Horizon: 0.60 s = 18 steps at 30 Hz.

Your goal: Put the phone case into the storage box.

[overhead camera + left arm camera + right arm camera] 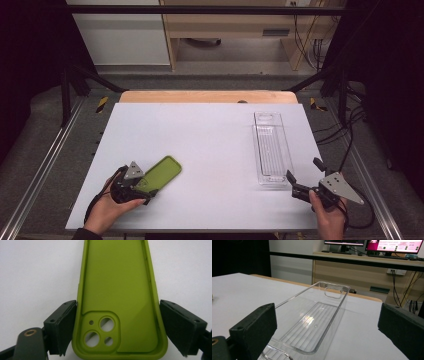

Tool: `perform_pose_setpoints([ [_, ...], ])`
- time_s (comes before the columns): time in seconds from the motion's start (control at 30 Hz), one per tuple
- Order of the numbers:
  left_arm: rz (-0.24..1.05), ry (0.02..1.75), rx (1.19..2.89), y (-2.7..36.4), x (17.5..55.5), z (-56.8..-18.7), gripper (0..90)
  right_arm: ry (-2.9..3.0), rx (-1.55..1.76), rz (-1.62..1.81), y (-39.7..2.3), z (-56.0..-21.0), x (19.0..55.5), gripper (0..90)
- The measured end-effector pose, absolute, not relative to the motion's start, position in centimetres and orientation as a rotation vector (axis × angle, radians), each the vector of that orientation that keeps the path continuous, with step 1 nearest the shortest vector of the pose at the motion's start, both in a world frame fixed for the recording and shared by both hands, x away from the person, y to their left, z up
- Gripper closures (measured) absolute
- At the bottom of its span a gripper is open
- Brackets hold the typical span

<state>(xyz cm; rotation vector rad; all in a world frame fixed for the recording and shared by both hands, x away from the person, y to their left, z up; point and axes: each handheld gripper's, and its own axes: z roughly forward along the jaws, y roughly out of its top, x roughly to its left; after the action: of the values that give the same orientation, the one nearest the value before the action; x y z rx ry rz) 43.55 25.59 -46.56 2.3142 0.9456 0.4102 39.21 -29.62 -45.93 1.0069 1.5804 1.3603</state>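
A lime-green phone case (162,172) lies inside-up on the white table (200,145) at the front left, with its camera cut-outs at the near end. My left gripper (146,186) holds that near end. In the left gripper view both pads rest against the long edges of the case (117,277), so the left gripper (117,315) is shut on it. A clear plastic tray (272,150) lies lengthwise at the right. My right gripper (303,170) stands open just right of the tray's near end. In the right gripper view the tray (312,322) stretches away beyond the jaws of the right gripper (327,315), untouched.
Black frame posts and aluminium rails (45,160) run along both sides of the table. Cables (350,140) hang past its right edge. Wooden furniture (230,30) stands beyond the far edge, and monitors (392,245) sit on a desk behind the tray.
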Motion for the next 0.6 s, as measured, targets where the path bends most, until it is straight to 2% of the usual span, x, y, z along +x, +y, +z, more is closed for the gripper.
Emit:
perform_pose_setpoints([
  [0.6,0.414,0.831,2.332,22.5,44.0,-43.8,16.5,1.579,1.002,1.352,-29.5,-45.8,39.1,2.6],
])
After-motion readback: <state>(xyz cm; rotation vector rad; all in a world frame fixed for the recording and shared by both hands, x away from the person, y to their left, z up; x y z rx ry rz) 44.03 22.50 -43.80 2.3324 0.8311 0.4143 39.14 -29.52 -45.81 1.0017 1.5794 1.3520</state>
